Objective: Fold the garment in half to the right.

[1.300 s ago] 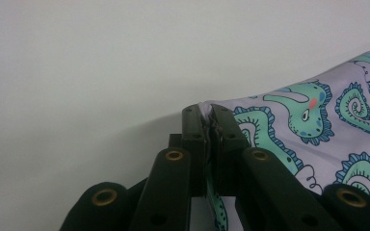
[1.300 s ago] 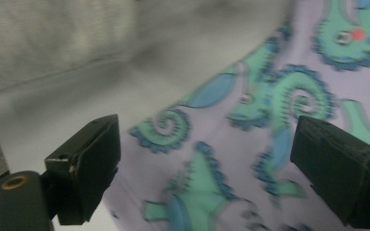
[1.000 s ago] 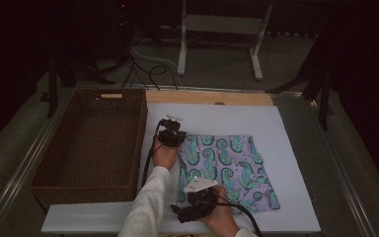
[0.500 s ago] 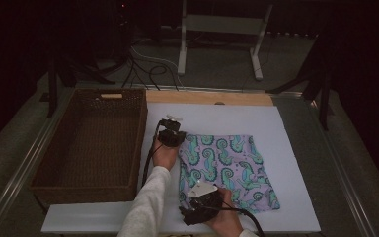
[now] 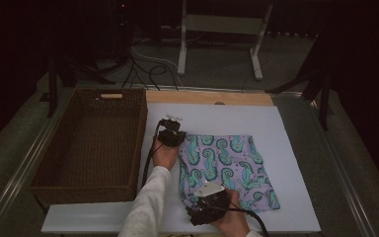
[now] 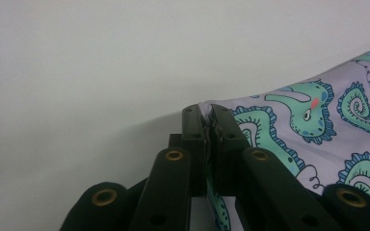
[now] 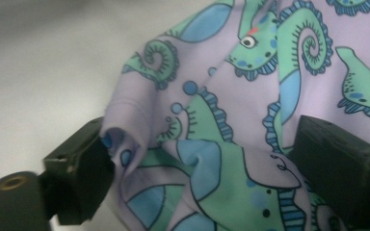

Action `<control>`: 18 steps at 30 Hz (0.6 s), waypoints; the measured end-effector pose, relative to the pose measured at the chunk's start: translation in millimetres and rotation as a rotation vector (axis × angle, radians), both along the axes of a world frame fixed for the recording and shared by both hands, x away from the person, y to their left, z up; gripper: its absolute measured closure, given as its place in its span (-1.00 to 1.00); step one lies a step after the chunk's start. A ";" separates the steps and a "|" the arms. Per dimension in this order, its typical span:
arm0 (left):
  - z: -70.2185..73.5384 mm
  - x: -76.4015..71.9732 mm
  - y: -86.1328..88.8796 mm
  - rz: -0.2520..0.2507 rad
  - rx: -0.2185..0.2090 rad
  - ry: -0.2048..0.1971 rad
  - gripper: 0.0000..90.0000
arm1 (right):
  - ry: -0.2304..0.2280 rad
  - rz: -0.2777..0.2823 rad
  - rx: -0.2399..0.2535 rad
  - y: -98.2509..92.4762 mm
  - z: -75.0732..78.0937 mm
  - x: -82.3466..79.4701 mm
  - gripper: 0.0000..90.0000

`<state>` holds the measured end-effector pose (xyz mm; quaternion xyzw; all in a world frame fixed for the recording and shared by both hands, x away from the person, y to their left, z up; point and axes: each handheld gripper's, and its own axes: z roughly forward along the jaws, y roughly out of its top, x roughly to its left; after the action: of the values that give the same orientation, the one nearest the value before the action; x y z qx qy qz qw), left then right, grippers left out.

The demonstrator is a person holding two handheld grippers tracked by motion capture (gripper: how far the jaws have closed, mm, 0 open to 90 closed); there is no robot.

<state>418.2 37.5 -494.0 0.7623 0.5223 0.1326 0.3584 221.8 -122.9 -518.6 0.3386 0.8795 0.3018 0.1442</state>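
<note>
A lilac cloth (image 5: 229, 163) printed with green and blue seahorses lies flat on the white table top (image 5: 286, 128). My left gripper (image 5: 173, 136) is at its far left corner. In the left gripper view that gripper (image 6: 211, 126) is shut, pinching the corner of the cloth (image 6: 327, 120) between its pads. My right gripper (image 5: 201, 205) is over the near left corner. Seen from the right gripper view, its gripper (image 7: 207, 178) has wide jaws astride a bunched fold of the cloth (image 7: 231, 96); the left pad (image 7: 84, 168) touches the fold.
A brown wicker basket (image 5: 54, 182) stands left of the white top, close to my left hand. A wooden strip (image 5: 207, 97) borders the far edge. Cables (image 5: 148, 69) and a white stand's legs (image 5: 219, 47) are on the floor beyond the table.
My right gripper has shifted slightly to the right at the cloth's near left corner. The left gripper has stayed put on the far corner.
</note>
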 end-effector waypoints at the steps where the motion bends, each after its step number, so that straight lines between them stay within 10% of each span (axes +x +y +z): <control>1: -0.1 0.1 0.2 -0.001 0.001 0.002 0.93 | 0.008 0.001 0.003 -0.9 -0.2 0.7 -0.80; 11: 0.1 -0.2 -0.3 0.004 -0.003 0.003 0.93 | 0.031 -0.021 0.018 -2.7 -1.1 1.0 -0.76; 18: 0.3 -0.5 -1.1 0.006 -0.002 0.005 0.93 | 0.020 -0.054 0.024 -6.3 4.0 -1.7 -0.15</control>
<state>417.7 36.4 -493.7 0.7608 0.5255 0.1313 0.3574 220.1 -129.2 -514.5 0.3671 0.8678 0.3047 0.1393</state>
